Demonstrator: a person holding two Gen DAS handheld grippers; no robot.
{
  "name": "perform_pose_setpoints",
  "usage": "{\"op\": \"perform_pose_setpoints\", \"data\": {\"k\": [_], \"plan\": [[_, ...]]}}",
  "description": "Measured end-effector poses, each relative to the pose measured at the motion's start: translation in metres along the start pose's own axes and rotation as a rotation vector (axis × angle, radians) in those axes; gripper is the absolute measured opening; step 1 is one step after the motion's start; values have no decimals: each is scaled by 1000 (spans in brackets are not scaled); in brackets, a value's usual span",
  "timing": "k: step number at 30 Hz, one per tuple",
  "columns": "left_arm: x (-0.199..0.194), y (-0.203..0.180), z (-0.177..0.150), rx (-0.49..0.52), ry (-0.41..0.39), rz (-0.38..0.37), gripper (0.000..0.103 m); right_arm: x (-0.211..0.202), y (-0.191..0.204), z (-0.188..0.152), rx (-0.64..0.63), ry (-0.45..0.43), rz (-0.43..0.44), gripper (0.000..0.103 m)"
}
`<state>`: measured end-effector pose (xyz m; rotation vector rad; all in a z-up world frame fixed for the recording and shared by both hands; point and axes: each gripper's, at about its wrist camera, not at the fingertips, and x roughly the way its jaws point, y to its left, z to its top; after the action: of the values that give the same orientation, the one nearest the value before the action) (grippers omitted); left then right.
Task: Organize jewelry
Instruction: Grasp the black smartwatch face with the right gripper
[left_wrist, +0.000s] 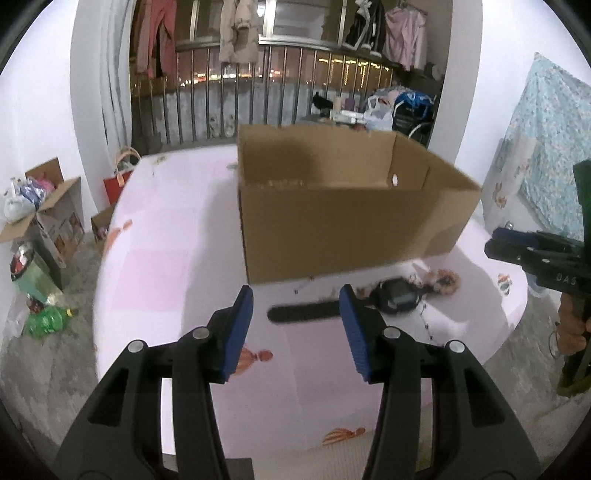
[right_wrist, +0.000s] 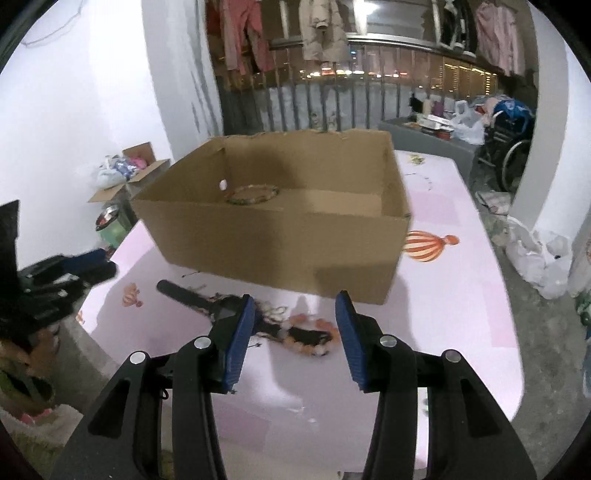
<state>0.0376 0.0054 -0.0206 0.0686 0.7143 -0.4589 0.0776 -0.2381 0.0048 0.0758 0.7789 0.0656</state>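
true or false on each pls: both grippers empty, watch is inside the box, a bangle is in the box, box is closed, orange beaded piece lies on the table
1. Both grippers are empty. True: the left gripper and right gripper stand open with nothing between the pads.
2. The watch is inside the box. False: it lies on the pink table in front of the box.
3. A bangle is in the box. True.
4. The box is closed. False: its top is open.
5. An orange beaded piece lies on the table. True, beside the watch.
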Motion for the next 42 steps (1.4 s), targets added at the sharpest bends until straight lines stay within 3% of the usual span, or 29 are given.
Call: {"op": "perform_pose_setpoints", "data": {"k": [19,31,42], "plan": [[62,9,-8,-25,112,-15,50,56,49,-14,-140,83,77,45],[84,15,-10,-70,167,-31,50,72,52,-17,-147,117,87,45],[86,9,-9,-89,165,-55,54,79,50,-21,-137,148,85,44]]}}
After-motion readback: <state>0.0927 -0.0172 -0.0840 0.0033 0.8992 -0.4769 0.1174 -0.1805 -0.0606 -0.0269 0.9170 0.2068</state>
